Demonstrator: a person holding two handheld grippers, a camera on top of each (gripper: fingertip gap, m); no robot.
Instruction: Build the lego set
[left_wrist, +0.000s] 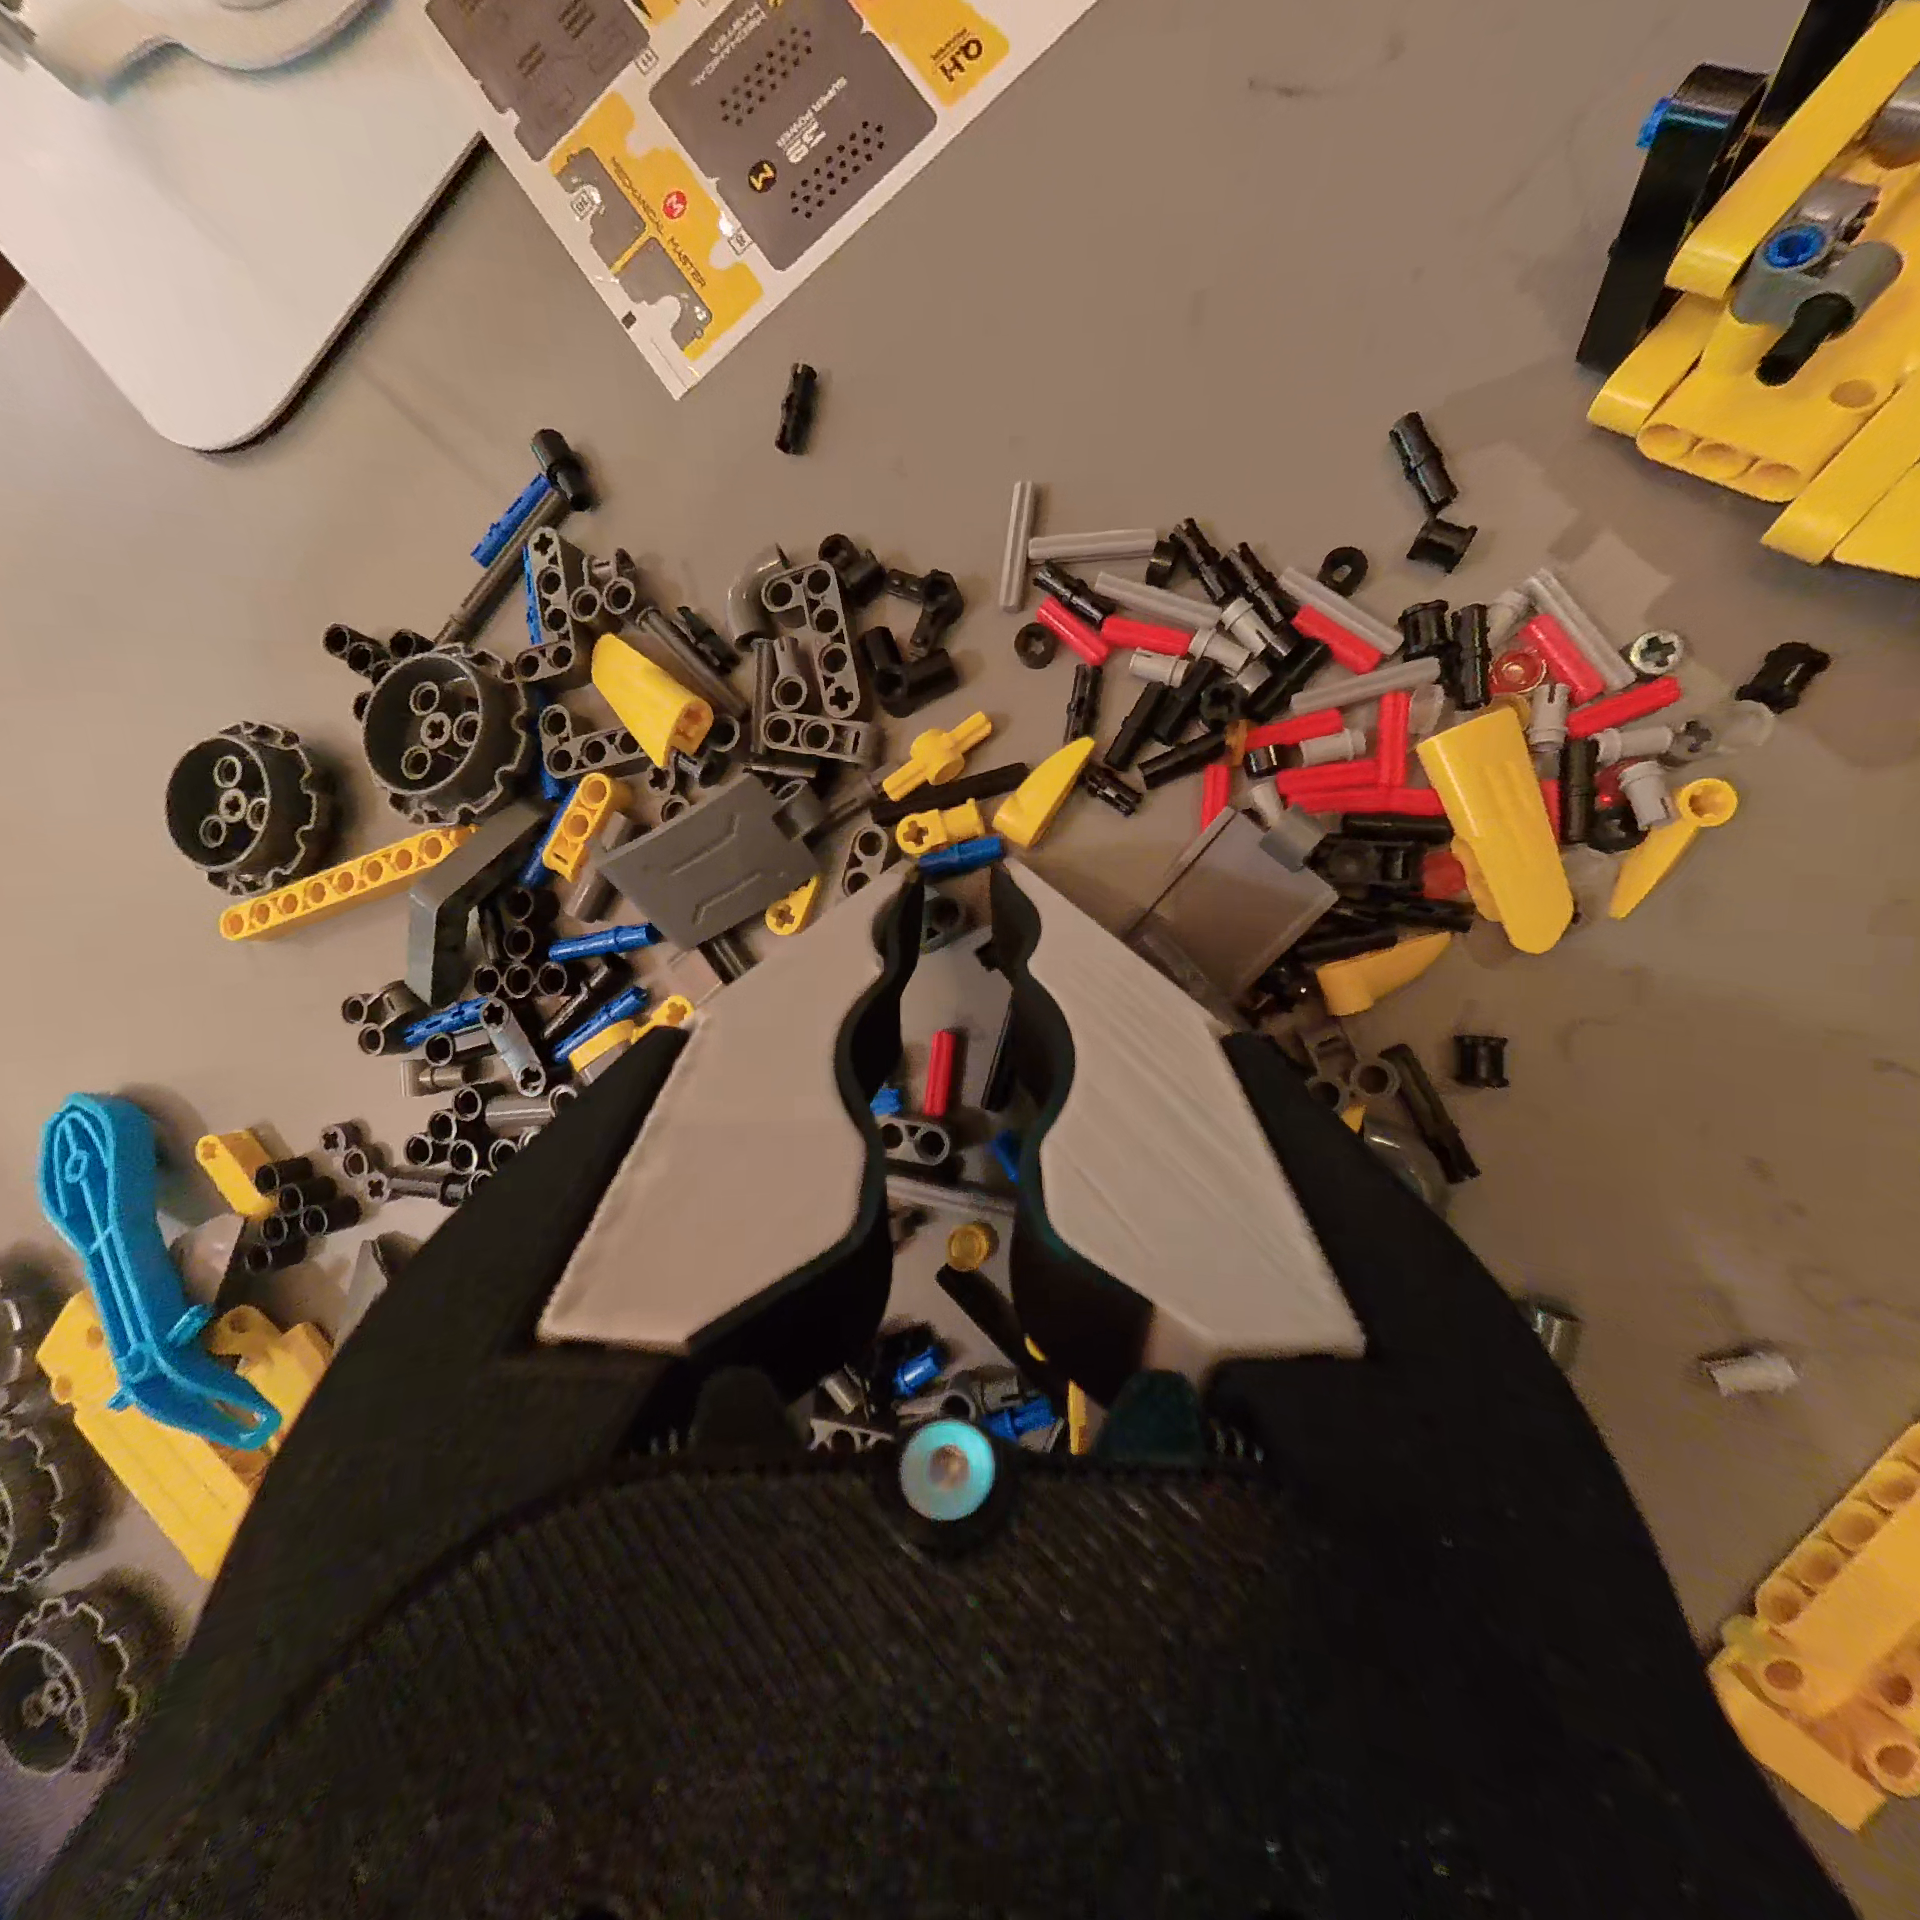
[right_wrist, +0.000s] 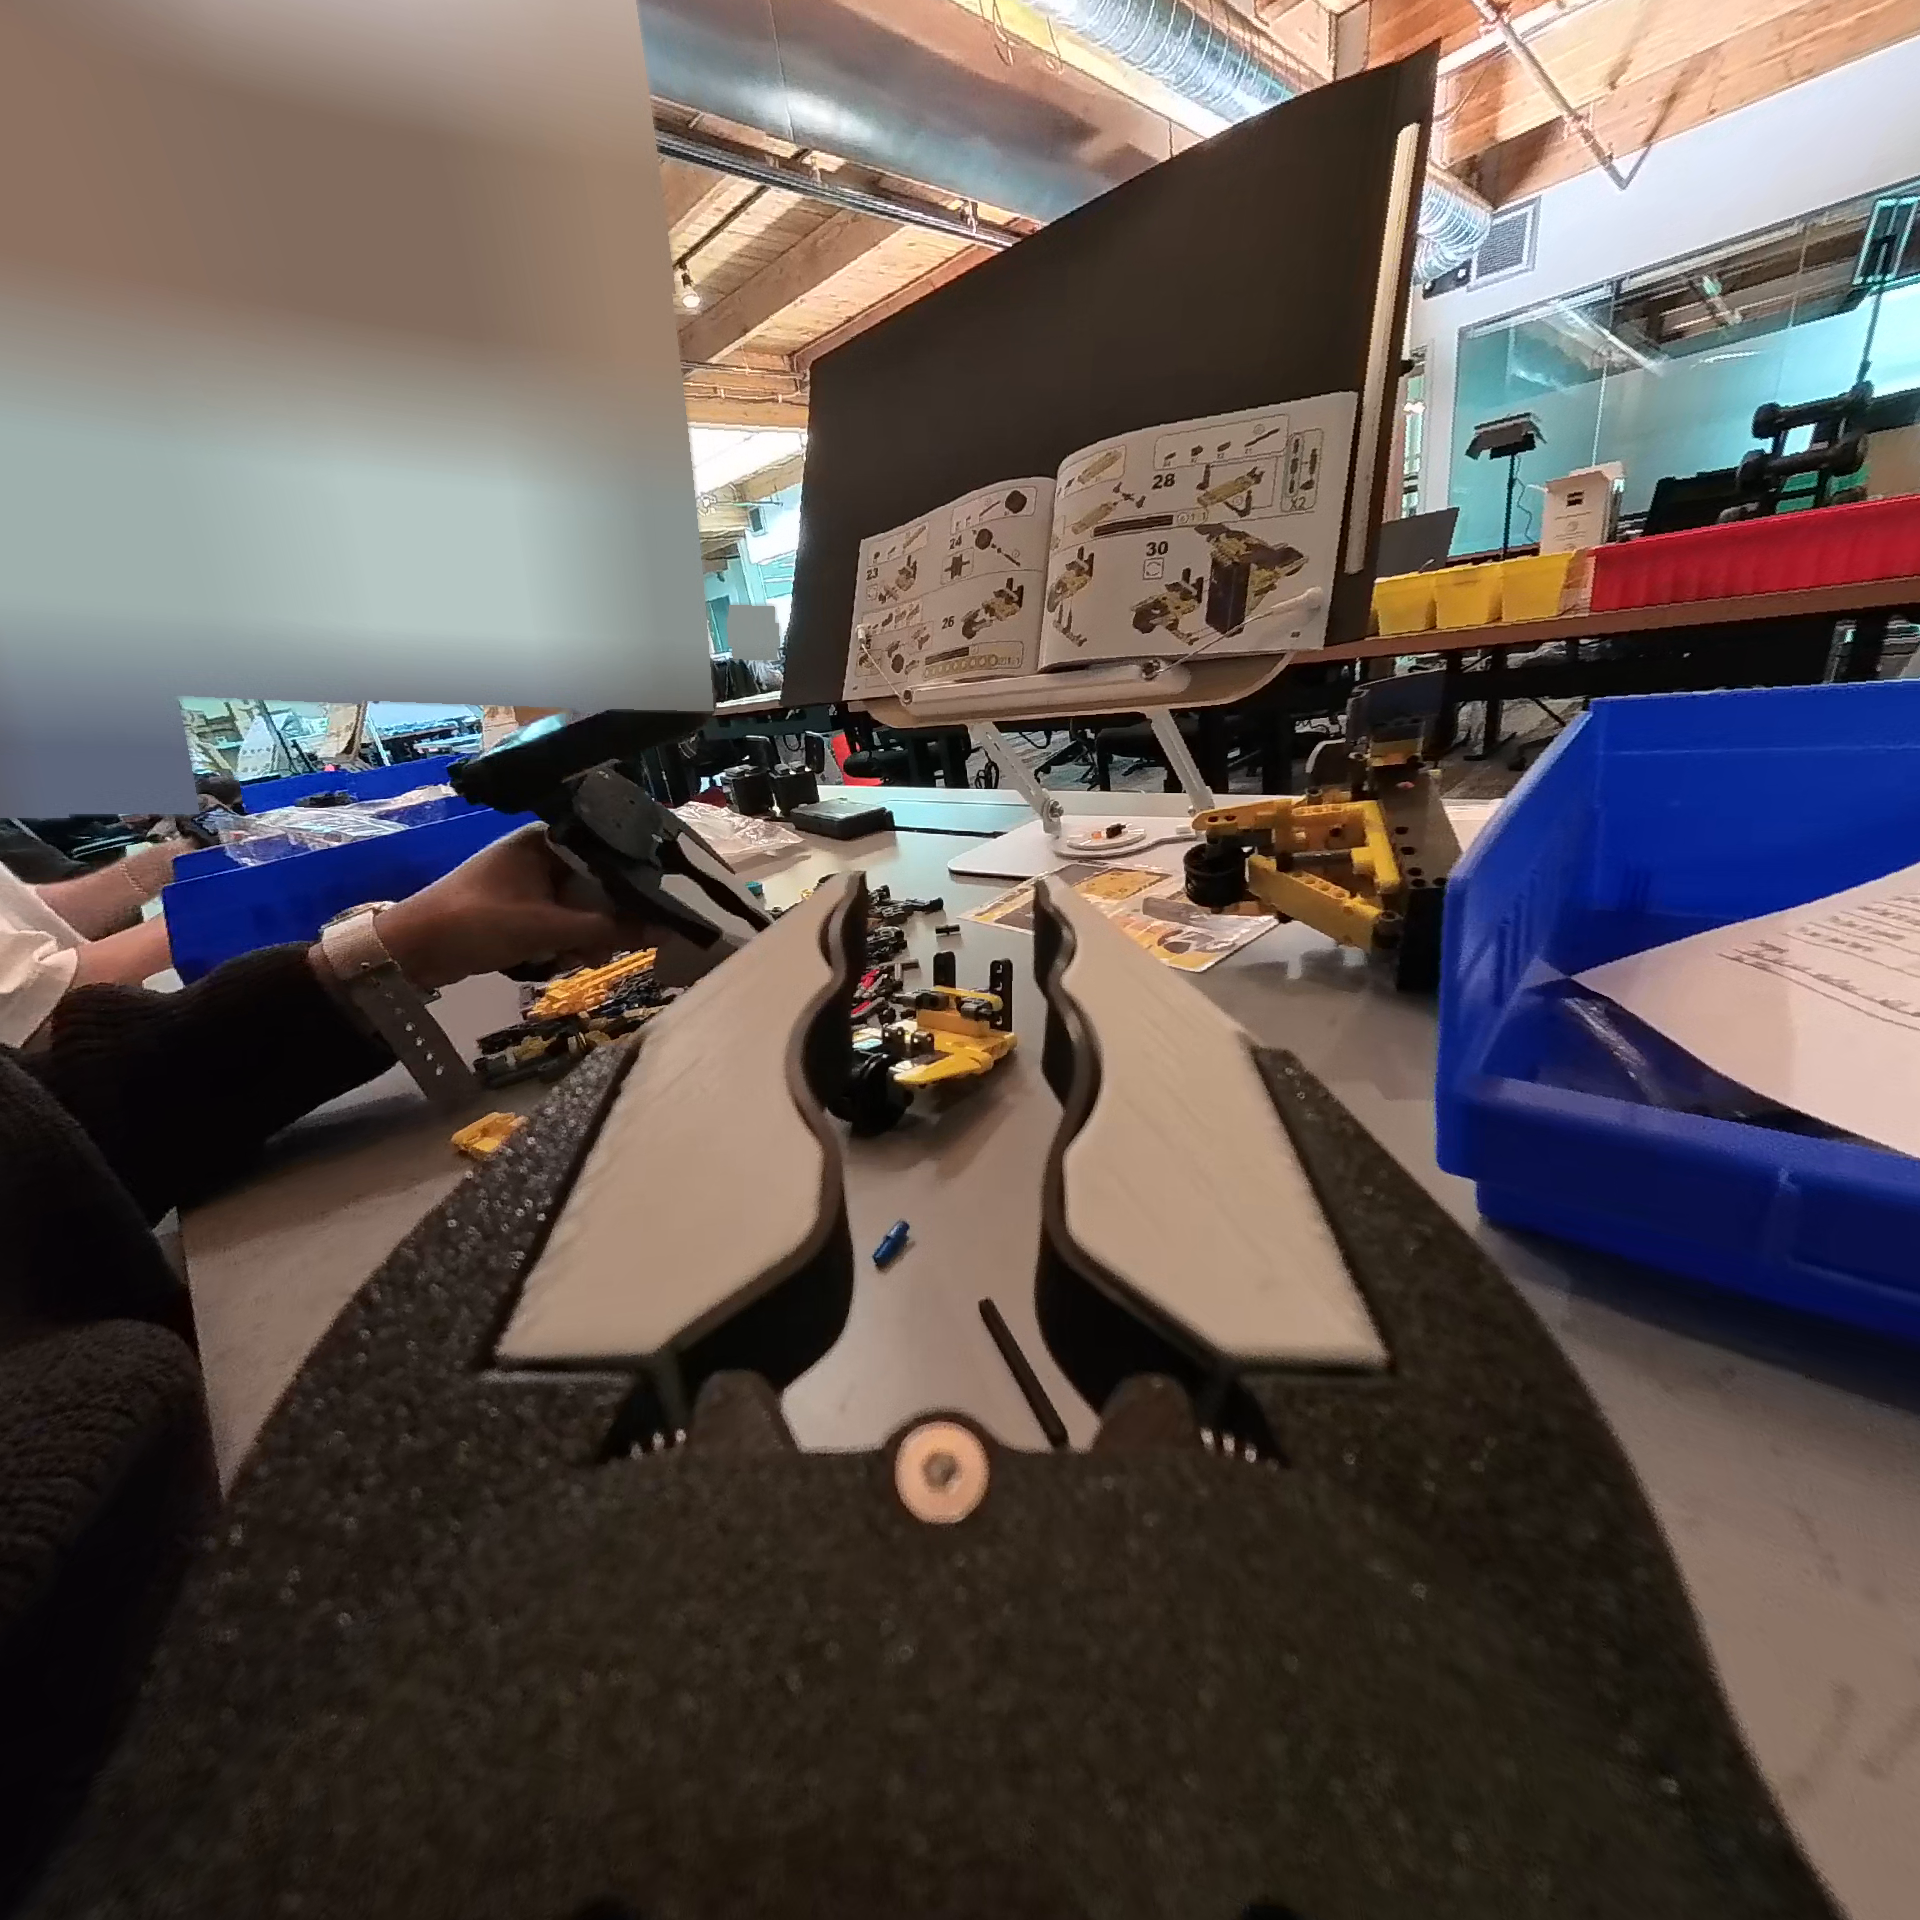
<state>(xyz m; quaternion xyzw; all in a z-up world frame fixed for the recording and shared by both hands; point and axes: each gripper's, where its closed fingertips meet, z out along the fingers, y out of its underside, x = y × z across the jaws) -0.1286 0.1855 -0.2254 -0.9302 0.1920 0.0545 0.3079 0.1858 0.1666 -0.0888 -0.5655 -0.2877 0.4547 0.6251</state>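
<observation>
My left gripper (left_wrist: 954, 888) points down over a pile of small building parts (left_wrist: 727, 748): black, grey, blue, red and yellow pins, axles and beams on the grey table (left_wrist: 1143, 364). Its jaws stand a narrow gap apart, with a blue pin (left_wrist: 961, 857) and a dark connector lying just at the tips. I see nothing clearly gripped. In the right wrist view a hand holds the left gripper (right_wrist: 675, 894) above the pile. My right gripper (right_wrist: 948, 894) is open and empty, low over the table. It points at a small yellow and black sub-assembly (right_wrist: 935, 1049).
A blue bin (right_wrist: 1662, 1143) with a paper sheet stands close on the right. A partly built yellow model (right_wrist: 1320, 862) and a sticker sheet (left_wrist: 727, 156) lie beyond. An instruction booklet (right_wrist: 1091, 561) sits on a white stand. A blue separator tool (left_wrist: 135, 1247) lies at left. A loose blue pin (right_wrist: 891, 1242) lies between my right fingers. Tip to tip, the grippers are about 35 centimeters apart. About 25 centimeters separates my right fingertips from the partly built yellow model (right_wrist: 1320, 862).
</observation>
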